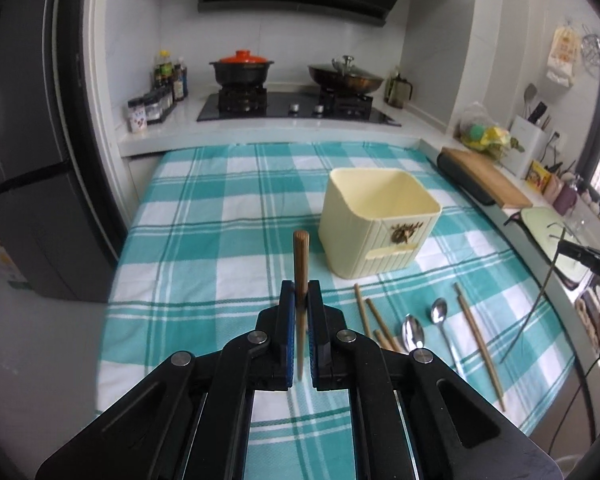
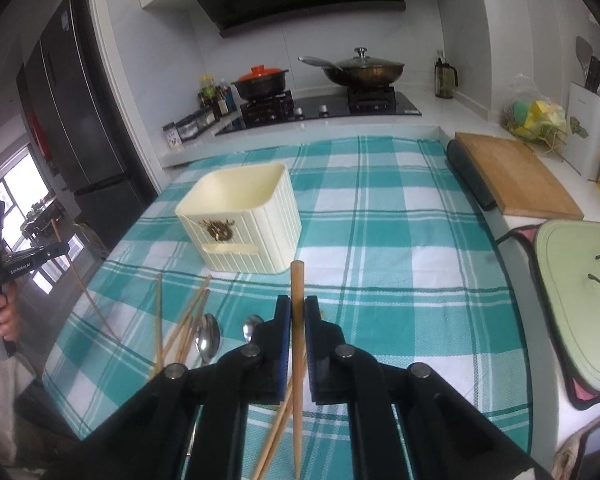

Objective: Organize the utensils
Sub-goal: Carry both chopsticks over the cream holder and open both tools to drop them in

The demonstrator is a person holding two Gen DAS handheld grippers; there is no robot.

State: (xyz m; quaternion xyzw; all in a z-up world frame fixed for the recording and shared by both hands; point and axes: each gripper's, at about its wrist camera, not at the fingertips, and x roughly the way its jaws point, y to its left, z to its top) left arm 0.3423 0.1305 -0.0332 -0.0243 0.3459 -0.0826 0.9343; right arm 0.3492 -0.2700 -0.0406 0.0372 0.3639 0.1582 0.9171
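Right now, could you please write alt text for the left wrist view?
The left gripper has its jaws shut on a wooden chopstick, held above a teal checked tablecloth. Ahead to the right stands an empty cream utensil holder; more chopsticks and two spoons lie on the cloth.

A teal checked tablecloth [image 1: 220, 216] covered the near table, while at the far counter an orange-lidded black pot [image 1: 242, 67] and a glass-lidded wok [image 1: 346, 74] sat on the gas stove [image 1: 296, 106], and a wooden cutting board [image 2: 516, 172] lay at right.
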